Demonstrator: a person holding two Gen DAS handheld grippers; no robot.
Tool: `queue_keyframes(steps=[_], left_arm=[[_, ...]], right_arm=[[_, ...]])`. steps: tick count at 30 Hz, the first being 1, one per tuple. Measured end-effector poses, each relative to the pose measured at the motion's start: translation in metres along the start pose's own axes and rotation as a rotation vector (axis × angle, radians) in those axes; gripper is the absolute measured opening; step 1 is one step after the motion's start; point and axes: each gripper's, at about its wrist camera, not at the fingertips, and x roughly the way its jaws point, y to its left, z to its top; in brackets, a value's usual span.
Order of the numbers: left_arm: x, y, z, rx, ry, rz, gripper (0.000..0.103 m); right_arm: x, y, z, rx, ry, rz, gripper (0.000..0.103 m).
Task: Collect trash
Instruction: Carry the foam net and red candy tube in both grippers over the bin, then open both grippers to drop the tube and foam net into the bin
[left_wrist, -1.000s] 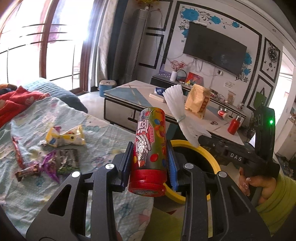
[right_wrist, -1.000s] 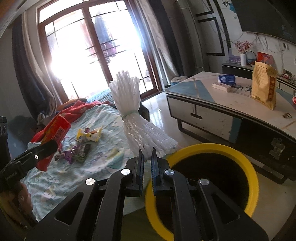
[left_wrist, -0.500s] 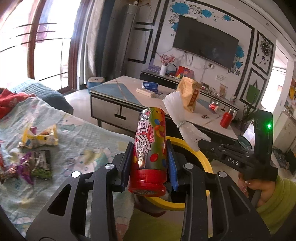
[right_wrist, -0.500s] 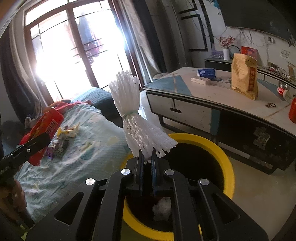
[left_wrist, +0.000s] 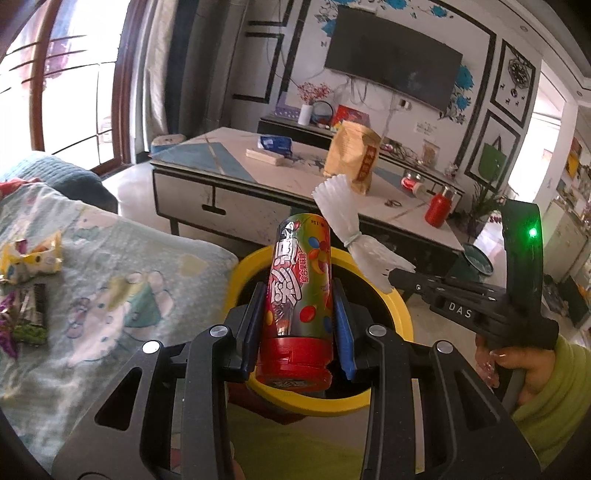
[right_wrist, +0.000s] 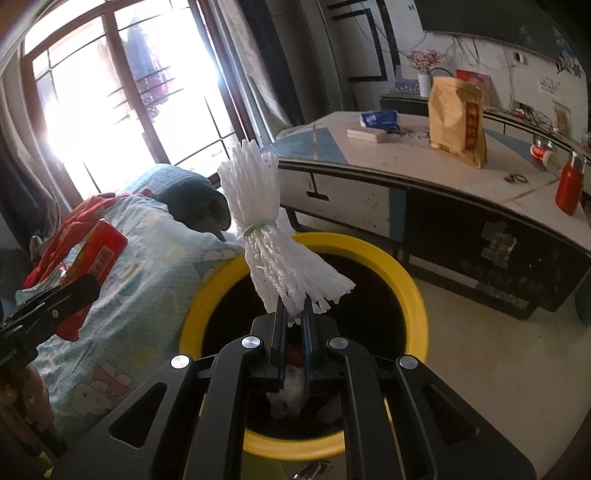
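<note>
My left gripper (left_wrist: 295, 314) is shut on a red candy tube (left_wrist: 299, 295) with a red cap, held upright over the near rim of the yellow-rimmed trash bin (left_wrist: 402, 314). My right gripper (right_wrist: 291, 321) is shut on a white foam net bundle (right_wrist: 266, 229) tied with a band, held above the bin's dark opening (right_wrist: 413, 291). The bundle also shows in the left wrist view (left_wrist: 351, 236), and the tube in the right wrist view (right_wrist: 96, 254). Several snack wrappers (left_wrist: 29, 258) lie on the patterned bed cover.
The bed (left_wrist: 122, 273) sits left of the bin. A low coffee table (left_wrist: 236, 173) stands behind the bin with a brown paper bag (left_wrist: 354, 158), a red bottle (left_wrist: 437, 210) and a box. White trash lies inside the bin (right_wrist: 291, 391).
Both grippers have moved right from over the bed towards the bin. The tube and the foam bundle now hang over the bin opening. Both grips are unchanged.
</note>
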Motion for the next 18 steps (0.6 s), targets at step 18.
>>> queue_keyframes(steps=[18], left_arm=[[0.053, -0.009, -0.01, -0.03, 0.114, -0.072, 0.027]], right_arm=[[0.016, -0.022, -0.009, 0.081, 0.073, 0.011, 0.009]])
